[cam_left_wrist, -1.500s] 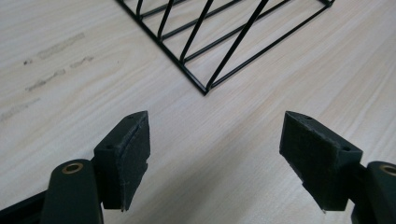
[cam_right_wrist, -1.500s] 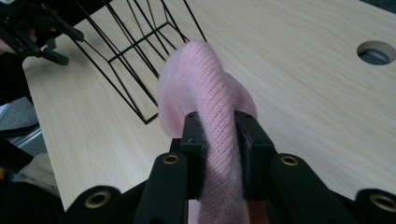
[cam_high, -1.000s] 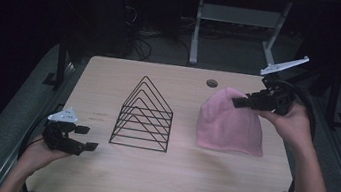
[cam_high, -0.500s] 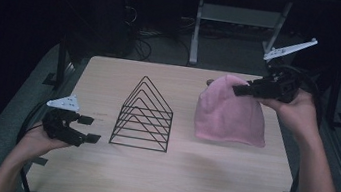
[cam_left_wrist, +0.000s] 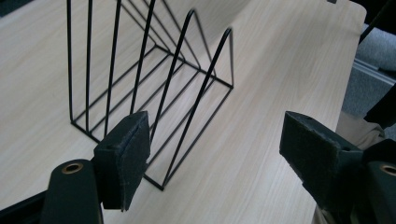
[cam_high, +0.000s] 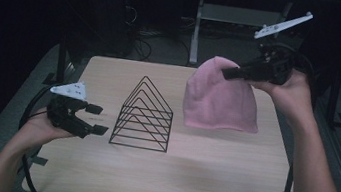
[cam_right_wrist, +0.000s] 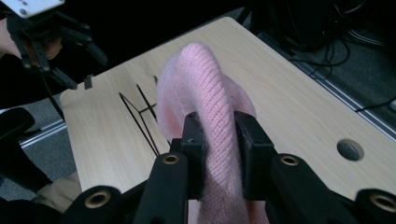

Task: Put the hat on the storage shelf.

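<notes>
So a pink knitted hat (cam_high: 221, 100) is pinched at its top by the right hand-held gripper (cam_high: 229, 73), jaws pressed onto a fold of the knit, as seen close up in the right gripper view (cam_right_wrist: 217, 140). The hat is held up over the far right part of the worktop (cam_high: 207, 177), hanging down from the grip. The left hand-held gripper (cam_high: 97, 119) is kept spread, nothing between its jaws, just beside the black wire rack (cam_high: 144, 115), which is parked mid-worktop, well apart from the hat.
</notes>
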{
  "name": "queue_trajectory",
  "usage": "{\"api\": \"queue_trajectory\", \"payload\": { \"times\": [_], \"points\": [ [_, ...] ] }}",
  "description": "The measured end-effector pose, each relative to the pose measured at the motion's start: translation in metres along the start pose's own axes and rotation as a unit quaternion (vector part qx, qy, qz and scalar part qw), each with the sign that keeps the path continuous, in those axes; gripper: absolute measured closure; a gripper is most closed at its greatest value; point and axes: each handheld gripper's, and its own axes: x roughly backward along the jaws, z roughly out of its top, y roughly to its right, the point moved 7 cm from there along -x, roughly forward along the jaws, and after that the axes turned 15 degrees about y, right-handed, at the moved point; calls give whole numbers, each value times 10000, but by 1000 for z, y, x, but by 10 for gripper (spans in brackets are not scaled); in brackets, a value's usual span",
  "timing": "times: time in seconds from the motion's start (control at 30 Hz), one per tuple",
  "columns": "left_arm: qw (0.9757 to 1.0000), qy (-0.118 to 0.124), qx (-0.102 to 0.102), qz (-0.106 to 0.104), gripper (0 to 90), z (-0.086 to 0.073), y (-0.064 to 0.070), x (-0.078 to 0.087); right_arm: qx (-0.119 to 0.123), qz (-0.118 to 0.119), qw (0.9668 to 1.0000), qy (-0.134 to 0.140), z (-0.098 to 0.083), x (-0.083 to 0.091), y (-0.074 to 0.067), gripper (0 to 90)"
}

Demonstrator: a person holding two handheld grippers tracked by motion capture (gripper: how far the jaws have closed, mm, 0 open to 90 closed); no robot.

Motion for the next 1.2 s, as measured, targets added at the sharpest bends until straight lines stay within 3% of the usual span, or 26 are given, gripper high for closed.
{"api": "queue_trajectory", "payload": {
  "times": [0.43, 0.63, 1.2],
  "points": [
    [9995, 107, -154, -266, 247, 40, 4, -11, 398, 327, 9986, 103, 47, -29, -31, 747],
    [9992, 201, -104, -340, 247, 48, 3, -13, 455, 482, 9977, 126, 60, -43, -43, 747],
    [9991, 307, -2, -302, 258, 65, -8, -19, 659, 814, 9944, 168, 86, -75, -69, 748]
  ]
}}
